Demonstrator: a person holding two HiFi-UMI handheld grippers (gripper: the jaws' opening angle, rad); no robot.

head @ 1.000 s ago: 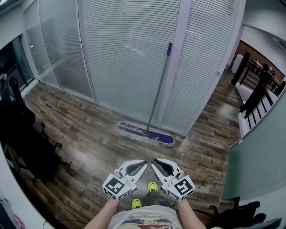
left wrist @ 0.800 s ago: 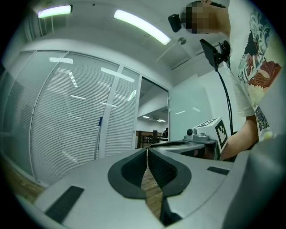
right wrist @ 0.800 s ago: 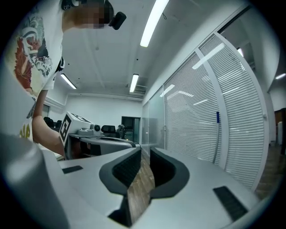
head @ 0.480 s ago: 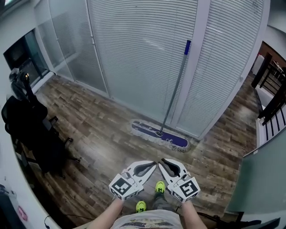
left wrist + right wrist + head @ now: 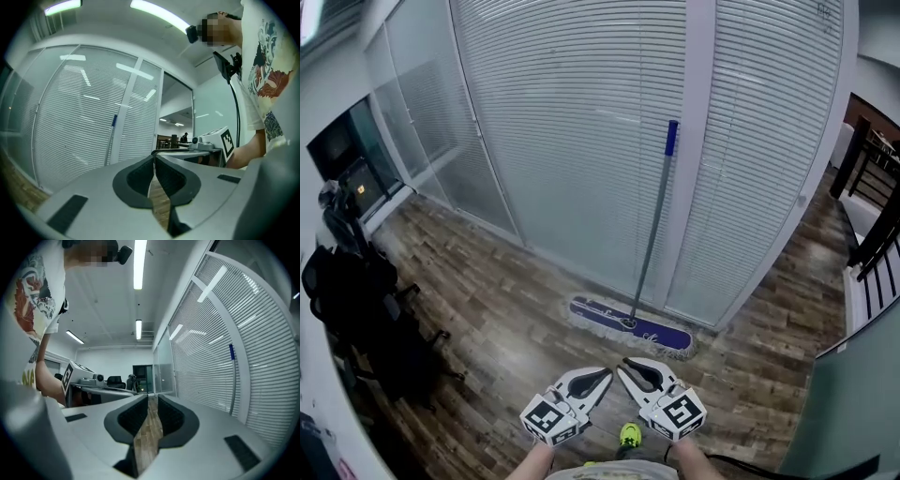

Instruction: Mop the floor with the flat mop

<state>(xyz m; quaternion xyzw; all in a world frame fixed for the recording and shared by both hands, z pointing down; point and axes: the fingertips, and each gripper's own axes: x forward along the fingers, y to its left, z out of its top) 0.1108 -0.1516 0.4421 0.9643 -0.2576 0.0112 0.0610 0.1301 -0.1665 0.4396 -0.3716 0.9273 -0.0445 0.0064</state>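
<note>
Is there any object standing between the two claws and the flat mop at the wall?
Nothing visible does. Only wooden floor lies between the left claw, the right claw and the flat mop, whose handle leans on the blind-covered glass wall. Both claws are shut and empty.

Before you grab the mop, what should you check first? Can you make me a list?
1. Find the flat mop: ok, it leans upright on the blinds and stands on the floor.
2. Is the left gripper open for the handle? Not ok, jaws shut and empty.
3. Is the right gripper open? Not ok, jaws shut and empty.
4. Are the grippers at the handle? Not ok, both are short of it.
5. Is the black chair away from the mop? Ok.
6. Is the mop pad damp? Cannot tell.
</note>
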